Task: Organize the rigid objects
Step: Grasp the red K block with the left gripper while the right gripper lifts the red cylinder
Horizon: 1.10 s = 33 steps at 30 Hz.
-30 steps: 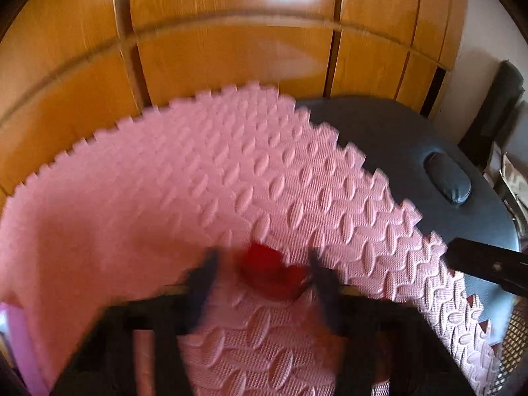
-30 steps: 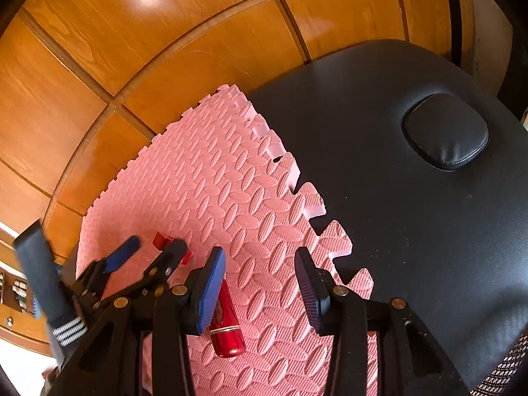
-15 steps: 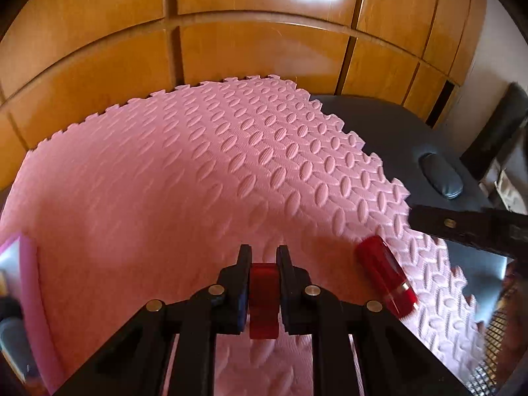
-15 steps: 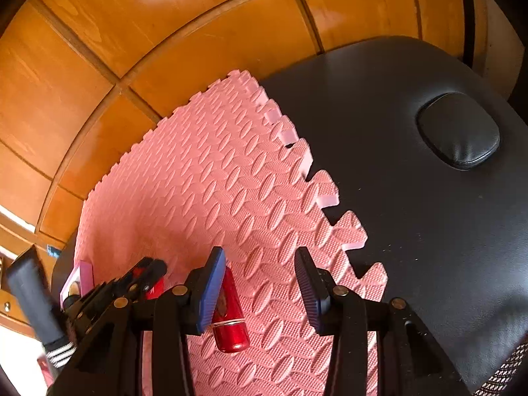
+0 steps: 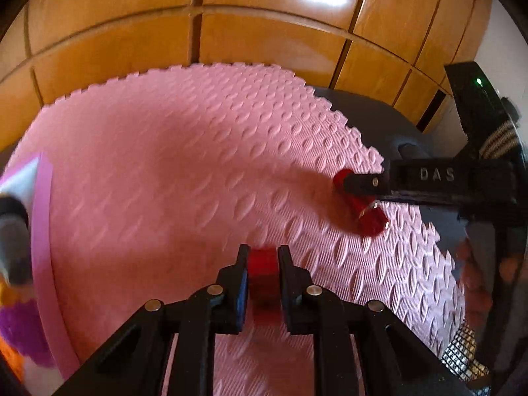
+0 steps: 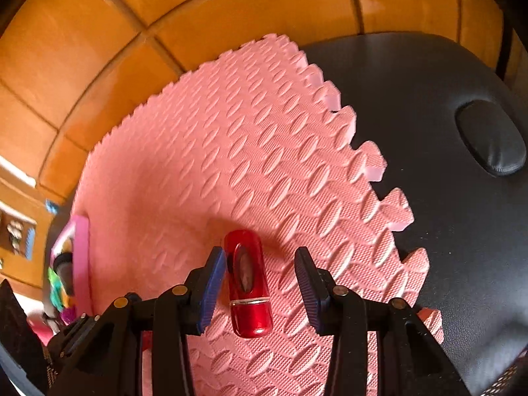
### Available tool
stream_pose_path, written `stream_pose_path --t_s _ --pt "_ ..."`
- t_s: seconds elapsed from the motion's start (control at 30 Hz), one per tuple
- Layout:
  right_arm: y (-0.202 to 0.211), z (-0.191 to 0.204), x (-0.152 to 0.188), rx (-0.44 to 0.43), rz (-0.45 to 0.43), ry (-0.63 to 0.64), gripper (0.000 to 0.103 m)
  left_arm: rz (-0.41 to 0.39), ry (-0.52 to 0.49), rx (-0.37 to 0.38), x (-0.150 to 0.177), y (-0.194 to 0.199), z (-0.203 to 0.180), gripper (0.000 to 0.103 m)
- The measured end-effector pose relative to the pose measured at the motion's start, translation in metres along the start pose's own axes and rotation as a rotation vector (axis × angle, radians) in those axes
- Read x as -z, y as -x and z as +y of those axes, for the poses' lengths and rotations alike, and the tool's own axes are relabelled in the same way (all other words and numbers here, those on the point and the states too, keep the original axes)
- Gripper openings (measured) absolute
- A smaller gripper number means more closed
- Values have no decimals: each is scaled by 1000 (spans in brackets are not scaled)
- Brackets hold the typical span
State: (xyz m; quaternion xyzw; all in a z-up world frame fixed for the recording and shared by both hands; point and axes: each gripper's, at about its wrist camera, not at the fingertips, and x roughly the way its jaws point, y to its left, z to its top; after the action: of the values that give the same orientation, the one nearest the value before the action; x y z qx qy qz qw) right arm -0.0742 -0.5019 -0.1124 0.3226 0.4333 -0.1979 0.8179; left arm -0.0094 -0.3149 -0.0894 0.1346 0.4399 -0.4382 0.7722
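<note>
My left gripper (image 5: 262, 259) is shut on a small red block (image 5: 262, 272) and holds it above the pink foam mat (image 5: 165, 171). A glossy red tube with a silver band (image 6: 248, 282) lies on the mat (image 6: 231, 151) between the fingers of my right gripper (image 6: 260, 264), which stands open around it; the left pad is close beside it, the right pad well apart. In the left wrist view the same red tube (image 5: 363, 206) lies at the mat's right edge, partly covered by a finger of the right gripper (image 5: 366, 183).
A pink tray (image 5: 41, 231) with several small colourful items stands at the mat's left; it also shows in the right wrist view, pink tray (image 6: 81, 257). The mat lies on a black padded table (image 6: 445, 165) with an oval plug (image 6: 490, 138). Wooden panelling (image 5: 264, 39) is behind.
My left gripper closed on the red block and carried it left toward the pink tray. My right gripper shifted so that the red tube now lies between its fingers.
</note>
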Motion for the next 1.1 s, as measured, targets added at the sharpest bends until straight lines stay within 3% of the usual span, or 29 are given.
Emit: stream_pose_path --t_s 0.07,0.17,0.2,0.57,0.73,0.9,0.97,1.1 --pt "-1 5 1 21 -6 29 44 -9 1 5 9 2 3 26" --pt "-1 8 1 37 -5 50 44 -22 -1 -5 17 8 4 49" --pt "-1 8 1 38 -5 53 44 -29 4 1 19 9 5 50" --pt "-3 11 0 53 1 77 44 -31 57 -18 22 18 13 46" --pt "-3 12 0 55 1 80 45 -58 26 -69 15 24 7 46" --pt "-4 13 0 64 0 90 45 -14 -12 -115 9 10 -3 46" --pt "-4 14 1 70 -1 99 45 14 -13 -139 9 0 -2 35" --pt "-5 20 4 97 -6 151 46 -24 -51 -168 14 0 -4 33"
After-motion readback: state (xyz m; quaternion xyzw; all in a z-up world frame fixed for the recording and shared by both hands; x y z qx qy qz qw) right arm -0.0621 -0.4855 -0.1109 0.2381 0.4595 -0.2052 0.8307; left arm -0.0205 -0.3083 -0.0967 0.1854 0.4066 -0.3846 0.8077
